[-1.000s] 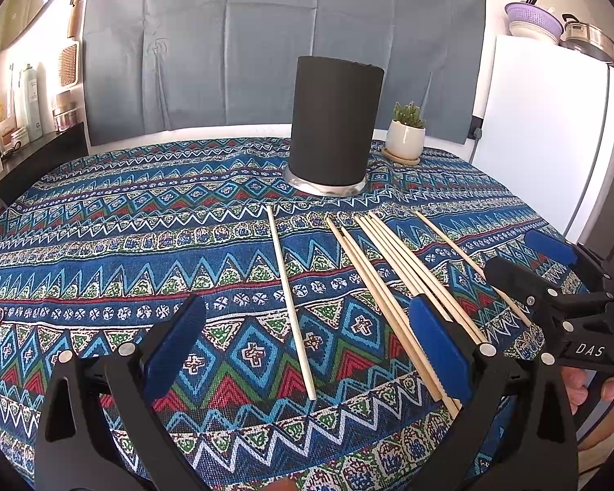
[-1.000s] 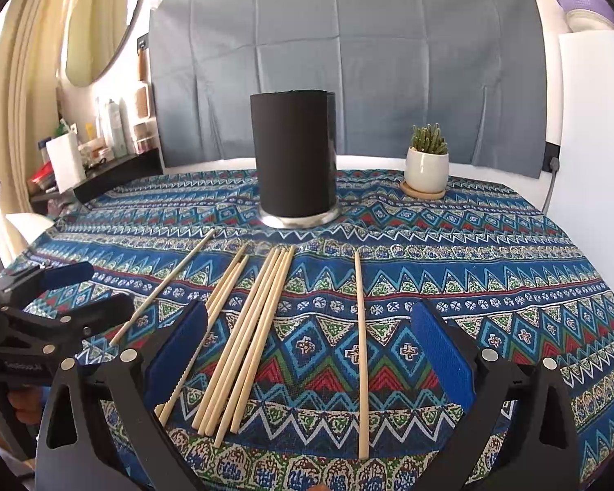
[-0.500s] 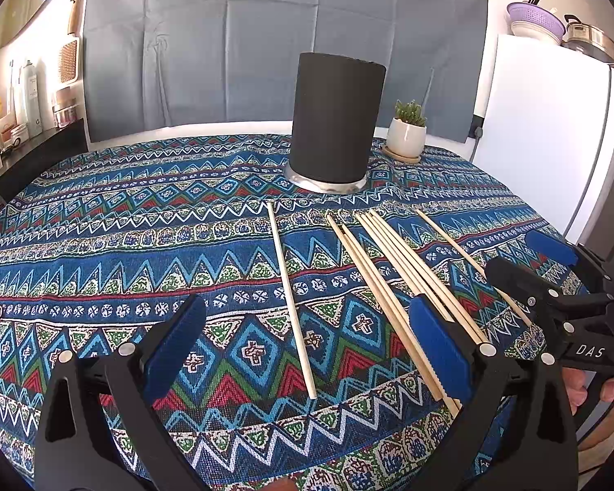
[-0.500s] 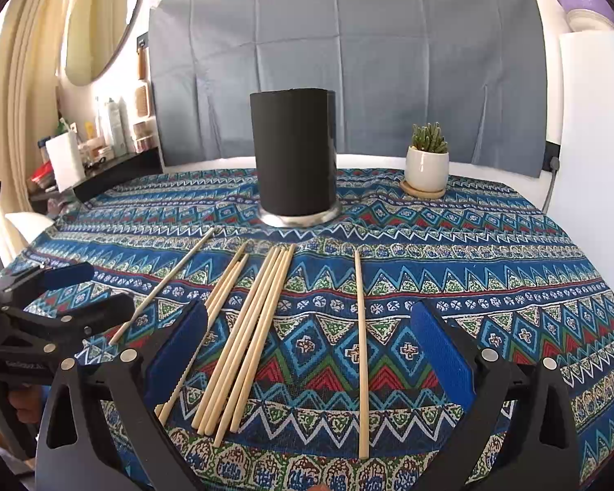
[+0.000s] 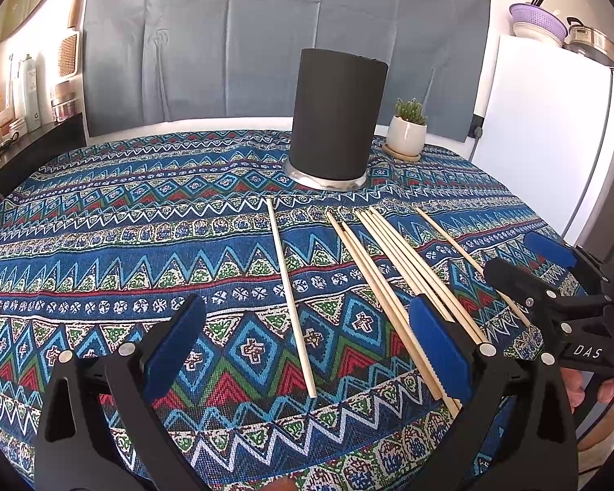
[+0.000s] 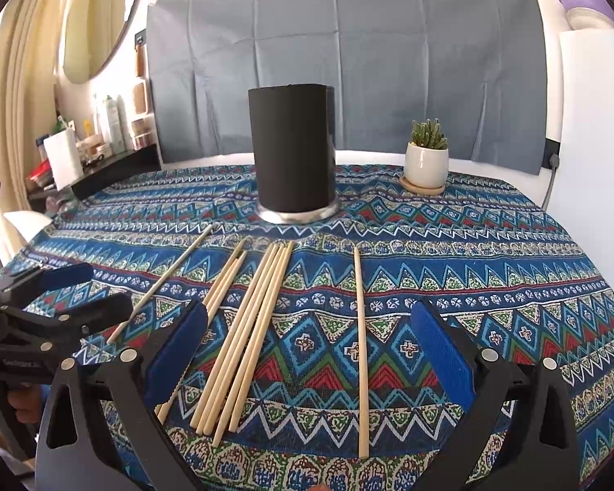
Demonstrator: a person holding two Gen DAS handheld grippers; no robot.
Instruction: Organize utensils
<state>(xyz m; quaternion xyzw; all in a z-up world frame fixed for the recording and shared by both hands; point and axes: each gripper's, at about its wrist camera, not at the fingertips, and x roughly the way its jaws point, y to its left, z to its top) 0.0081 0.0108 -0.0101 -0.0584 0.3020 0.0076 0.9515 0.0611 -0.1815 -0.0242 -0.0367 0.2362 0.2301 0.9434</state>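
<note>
While gaping — both tools (image 5: 307, 352) (image 6: 309, 352) mid-table

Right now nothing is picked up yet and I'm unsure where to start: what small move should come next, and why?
Probably lower the open left gripper onto the lone chopstick lying between its fingers. That stick sits apart from the other chopsticks, so it looks the easiest to pinch alone, and the black holder stands upright just beyond it. The right gripper, also open, holds nothing.

My worktop (image 6: 511, 245) wears a patterned blue cloth; on it I see loose chopsticks (image 6: 262, 327), a black holder (image 6: 292, 151) and a potted plant (image 6: 425, 159).
</note>
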